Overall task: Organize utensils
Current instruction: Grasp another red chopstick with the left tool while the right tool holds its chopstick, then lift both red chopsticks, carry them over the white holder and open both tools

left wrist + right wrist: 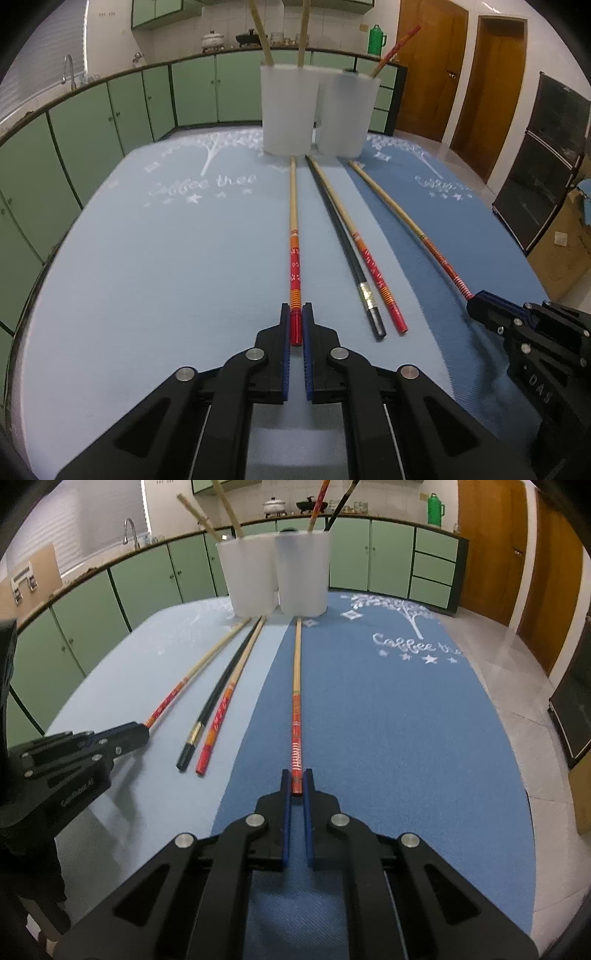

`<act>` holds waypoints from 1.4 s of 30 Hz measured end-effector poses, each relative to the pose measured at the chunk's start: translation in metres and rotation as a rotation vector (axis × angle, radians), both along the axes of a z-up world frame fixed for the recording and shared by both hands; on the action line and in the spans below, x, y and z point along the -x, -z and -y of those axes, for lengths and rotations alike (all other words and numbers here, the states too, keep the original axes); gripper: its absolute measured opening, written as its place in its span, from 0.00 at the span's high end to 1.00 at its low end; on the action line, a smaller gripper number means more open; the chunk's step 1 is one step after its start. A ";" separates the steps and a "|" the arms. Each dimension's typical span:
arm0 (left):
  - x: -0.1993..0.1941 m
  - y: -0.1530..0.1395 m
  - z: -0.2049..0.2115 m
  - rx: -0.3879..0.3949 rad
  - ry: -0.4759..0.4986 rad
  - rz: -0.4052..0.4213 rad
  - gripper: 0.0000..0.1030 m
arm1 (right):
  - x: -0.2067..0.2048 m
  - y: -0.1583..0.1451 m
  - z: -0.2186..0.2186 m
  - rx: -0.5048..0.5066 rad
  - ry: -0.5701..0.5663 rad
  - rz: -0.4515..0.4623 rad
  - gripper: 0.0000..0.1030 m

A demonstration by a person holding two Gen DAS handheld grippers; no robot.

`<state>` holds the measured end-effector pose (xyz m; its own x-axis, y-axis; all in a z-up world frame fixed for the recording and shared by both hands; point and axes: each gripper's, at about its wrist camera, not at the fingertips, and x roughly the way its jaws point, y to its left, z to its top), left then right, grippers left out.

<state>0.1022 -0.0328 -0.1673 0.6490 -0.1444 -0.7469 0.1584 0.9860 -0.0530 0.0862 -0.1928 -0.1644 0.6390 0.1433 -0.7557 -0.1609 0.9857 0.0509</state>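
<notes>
Left wrist: slender lacquered chopstick (294, 258), clamped.

Left gripper (296, 314): matt black plastic, blue ribbed pads, bright round metal pins
Right gripper (296, 780): same matt black plastic, blue pads, metal pins
Left-held chopstick (293, 229): pale bare wood, red and orange glossy painted end
Right-held chopstick (296, 686): pale wood, red lacquered end with white bands
Black chopstick (341, 240): dark smooth finish, shiny metallic band near the end
Light mat (166, 258): pale blue woven cloth, matt, fine texture, white print
Dark mat (388, 720): deeper blue cloth, matt, fine texture
2 cups (290, 110): translucent frosted white plastic, smooth
Cabinets (195, 92): green, smooth
</notes>
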 end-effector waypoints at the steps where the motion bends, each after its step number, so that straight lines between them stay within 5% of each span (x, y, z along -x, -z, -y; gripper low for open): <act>1: 0.002 -0.004 -0.001 0.000 0.001 0.009 0.94 | 0.001 -0.003 0.001 -0.002 0.000 0.007 0.95; 17: 0.020 -0.111 -0.019 0.024 0.015 0.213 0.94 | 0.003 -0.103 0.016 -0.009 -0.011 0.175 0.95; 26: 0.017 -0.090 -0.023 0.064 0.004 0.151 0.94 | 0.005 -0.087 0.017 -0.020 0.005 0.128 0.95; 42: 0.001 -0.164 -0.030 0.048 0.030 0.325 0.95 | -0.026 -0.154 0.013 -0.030 -0.038 0.251 0.95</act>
